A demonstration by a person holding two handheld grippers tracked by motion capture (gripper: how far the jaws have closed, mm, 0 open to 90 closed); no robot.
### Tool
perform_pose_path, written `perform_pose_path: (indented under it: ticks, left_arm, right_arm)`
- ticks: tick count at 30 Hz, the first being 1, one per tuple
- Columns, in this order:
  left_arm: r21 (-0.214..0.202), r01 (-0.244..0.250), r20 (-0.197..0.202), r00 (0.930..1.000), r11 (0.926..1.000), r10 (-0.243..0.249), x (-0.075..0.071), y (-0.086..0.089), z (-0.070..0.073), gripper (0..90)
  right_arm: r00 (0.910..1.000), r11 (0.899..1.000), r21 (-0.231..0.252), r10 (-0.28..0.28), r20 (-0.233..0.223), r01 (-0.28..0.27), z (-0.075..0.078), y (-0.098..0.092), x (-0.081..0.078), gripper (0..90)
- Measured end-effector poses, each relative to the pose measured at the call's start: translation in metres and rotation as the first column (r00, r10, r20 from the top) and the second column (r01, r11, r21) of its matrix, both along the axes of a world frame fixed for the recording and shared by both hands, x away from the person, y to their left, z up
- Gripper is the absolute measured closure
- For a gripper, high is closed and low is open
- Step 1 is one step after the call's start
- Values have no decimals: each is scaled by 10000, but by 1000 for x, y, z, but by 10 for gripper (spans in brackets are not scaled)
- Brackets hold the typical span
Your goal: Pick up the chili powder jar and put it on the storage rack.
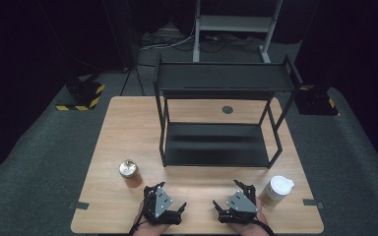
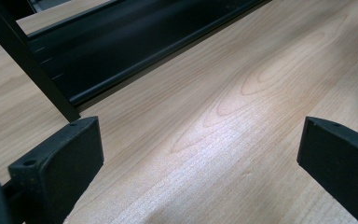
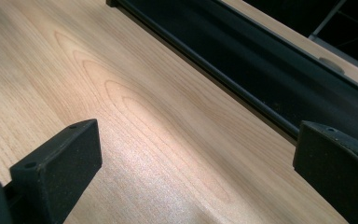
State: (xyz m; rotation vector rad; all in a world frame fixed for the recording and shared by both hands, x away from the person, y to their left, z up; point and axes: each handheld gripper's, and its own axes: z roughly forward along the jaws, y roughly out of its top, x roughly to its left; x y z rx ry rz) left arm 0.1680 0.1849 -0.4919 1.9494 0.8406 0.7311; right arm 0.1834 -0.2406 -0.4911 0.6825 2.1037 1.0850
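High view: the left gripper [image 1: 170,202] and right gripper [image 1: 229,195] are resting at six o'clock on the table [image 1: 128,123], jaws spread and empty; the can [image 1: 128,170] is standing at the left gripper's ten o'clock, the white cup [image 1: 279,189] just beside the right gripper at three o'clock.

Left gripper view: its jaws are gaping over bare wood, the black rack [image 2: 121,42] lying at eleven o'clock.

Right gripper view: its jaws are also standing apart, the rack [image 3: 270,70] at one o'clock.

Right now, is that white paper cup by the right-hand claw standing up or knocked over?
Standing upright. The white lidded paper cup rests on its base on the wooden table, with its round lid facing up.
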Motion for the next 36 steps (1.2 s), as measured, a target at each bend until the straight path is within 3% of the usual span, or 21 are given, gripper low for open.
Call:
perform_pose_path:
  ticks: [5, 11, 14, 23, 36]
  left_arm:
    - [-28, -87, -44, 10000, 10000, 87, 0, 0, 0, 5]
    - [62, 20, 42, 10000, 10000, -20, -1, 0, 0, 6]
    - [-154, -213, -12, 9998, 9997, 213, -2, 1, -1, 5]
    - [-416, -12, 0, 10000, 9991, 12, 1, 7, -1, 4]
    - [-882, 334, 712, 9971, 9955, -271, -12, 16, 14, 4]
  right_arm:
    - [9997, 9992, 395, 69, -238, -60, 1, -7, 4, 0]
    - [9993, 9991, 380, 224, -295, -213, 2, -9, 6, 0]
    - [9997, 9991, 433, 26, -244, -15, 1, -7, 3, 0]
    - [9998, 9979, 643, -37, -171, 48, -1, -9, 1, 0]
    - [10000, 9985, 537, 77, -31, -75, -2, -9, 0, 0]
